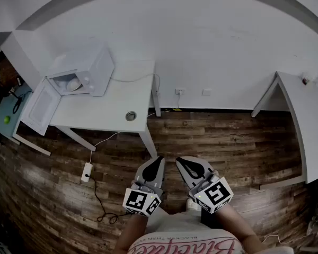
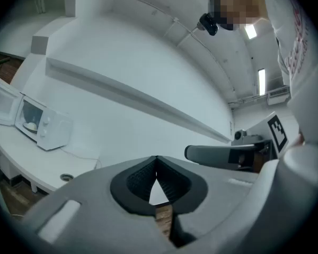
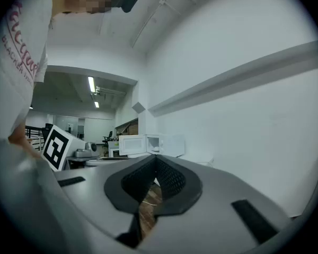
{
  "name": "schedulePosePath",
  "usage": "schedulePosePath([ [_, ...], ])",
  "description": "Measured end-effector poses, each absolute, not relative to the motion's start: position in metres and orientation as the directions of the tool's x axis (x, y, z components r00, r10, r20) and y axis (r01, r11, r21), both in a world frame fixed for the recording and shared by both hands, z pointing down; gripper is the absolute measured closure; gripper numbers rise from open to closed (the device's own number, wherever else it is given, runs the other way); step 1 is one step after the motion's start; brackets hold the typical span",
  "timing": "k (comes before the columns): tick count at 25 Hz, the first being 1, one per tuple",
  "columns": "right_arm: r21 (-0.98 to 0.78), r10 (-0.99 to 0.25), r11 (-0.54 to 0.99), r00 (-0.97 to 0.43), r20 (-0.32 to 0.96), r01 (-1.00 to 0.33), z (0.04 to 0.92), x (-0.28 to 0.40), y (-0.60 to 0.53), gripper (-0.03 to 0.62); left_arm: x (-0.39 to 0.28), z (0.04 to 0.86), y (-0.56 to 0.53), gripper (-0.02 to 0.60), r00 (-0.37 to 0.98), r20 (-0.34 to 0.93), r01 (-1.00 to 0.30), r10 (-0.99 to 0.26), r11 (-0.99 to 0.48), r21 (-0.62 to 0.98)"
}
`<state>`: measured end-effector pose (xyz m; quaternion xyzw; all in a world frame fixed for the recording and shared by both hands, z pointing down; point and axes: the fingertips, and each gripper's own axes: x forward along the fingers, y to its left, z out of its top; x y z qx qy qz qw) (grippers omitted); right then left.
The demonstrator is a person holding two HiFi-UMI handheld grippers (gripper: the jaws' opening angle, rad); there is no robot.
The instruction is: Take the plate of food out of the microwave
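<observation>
A white microwave [image 1: 87, 67] stands on the far left of a white table [image 1: 108, 107], its door [image 1: 40, 106] swung open toward me. Inside it a plate of food [image 1: 74, 83] shows dimly. The left gripper view also has the microwave [image 2: 45, 127] far off at the left, with the plate [image 2: 30, 125] inside. In the right gripper view the microwave [image 3: 148, 144] is small and distant. My left gripper [image 1: 155, 168] and right gripper [image 1: 185, 167] are held side by side close to my body, over the wooden floor, far from the table. Both are shut and empty.
The table has a round cable hole [image 1: 130, 116] near its front. A power strip [image 1: 86, 171] and black cable lie on the floor below. A teal side table [image 1: 5, 112] stands at far left, and another white table [image 1: 307, 120] at the right.
</observation>
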<state>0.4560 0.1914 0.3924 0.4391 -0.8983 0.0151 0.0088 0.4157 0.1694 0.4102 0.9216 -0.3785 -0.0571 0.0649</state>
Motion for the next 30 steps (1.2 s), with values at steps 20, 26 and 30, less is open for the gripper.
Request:
schedulePosePath([
  [20, -0.099, -0.829, 0.556, -0.559, -0.006, -0.825, 0.390, 0.523, 0.231, 0.580, 0.474, 0.394, 0.223, 0.575, 0.707, -0.079, -0.697, -0.702, -0.712, 0.089],
  [26, -0.083, -0.813, 0.580, -0.582, -0.003, -0.811, 0.391, 0.495, 0.227, 0.580, 0.445, 0.394, 0.218, 0.575, 0.683, -0.086, -0.720, -0.726, -0.688, 0.089],
  [30, -0.081, -0.812, 0.582, -0.584, 0.002, -0.809, 0.393, 0.476, 0.222, 0.580, 0.423, 0.393, 0.211, 0.575, 0.667, -0.095, -0.733, -0.739, -0.674, 0.096],
])
